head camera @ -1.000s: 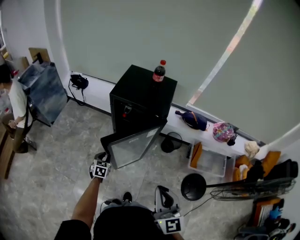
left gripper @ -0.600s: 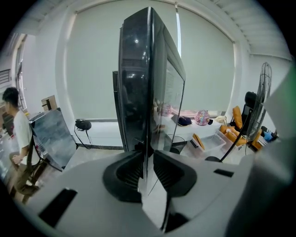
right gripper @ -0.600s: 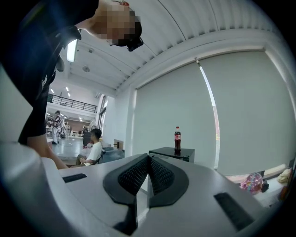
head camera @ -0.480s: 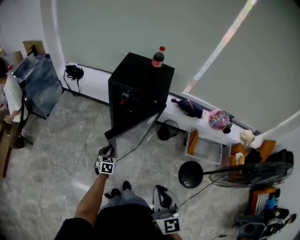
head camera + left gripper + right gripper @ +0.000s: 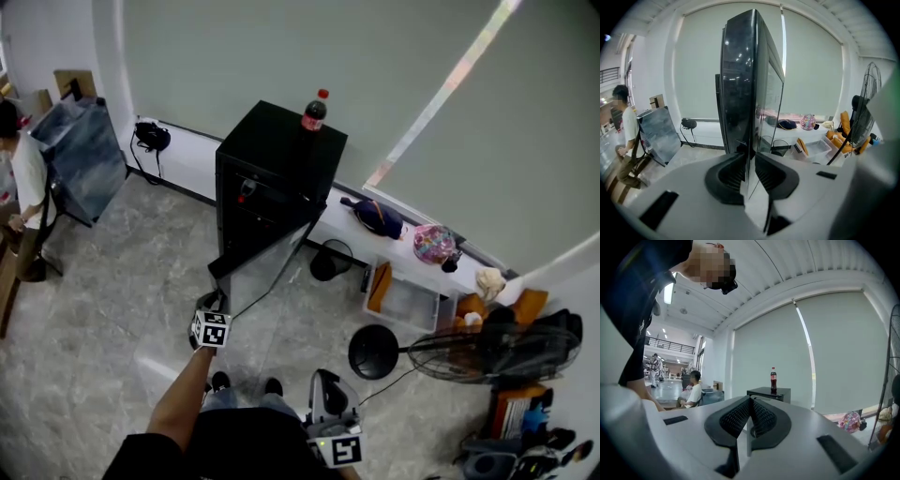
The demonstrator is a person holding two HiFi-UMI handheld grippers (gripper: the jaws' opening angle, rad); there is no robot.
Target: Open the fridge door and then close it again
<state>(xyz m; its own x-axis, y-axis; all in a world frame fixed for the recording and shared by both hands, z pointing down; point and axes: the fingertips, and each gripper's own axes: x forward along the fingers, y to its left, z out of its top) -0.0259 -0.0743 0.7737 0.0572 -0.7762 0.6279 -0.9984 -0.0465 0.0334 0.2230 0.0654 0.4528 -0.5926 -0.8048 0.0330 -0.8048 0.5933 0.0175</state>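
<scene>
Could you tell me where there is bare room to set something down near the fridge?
The fridge top is bare except the cola bottle at its far right corner. The floor between it and the leaning panel is open. On the other side, a bin, box and fan crowd the floor.

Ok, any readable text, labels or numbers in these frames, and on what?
Nothing legible in any view.
Red label on the bottle: too small to read.
Red spot in the fridge opening: too small to read.
Pattern on the marker cube: black-and-white squares, no characters.
</scene>
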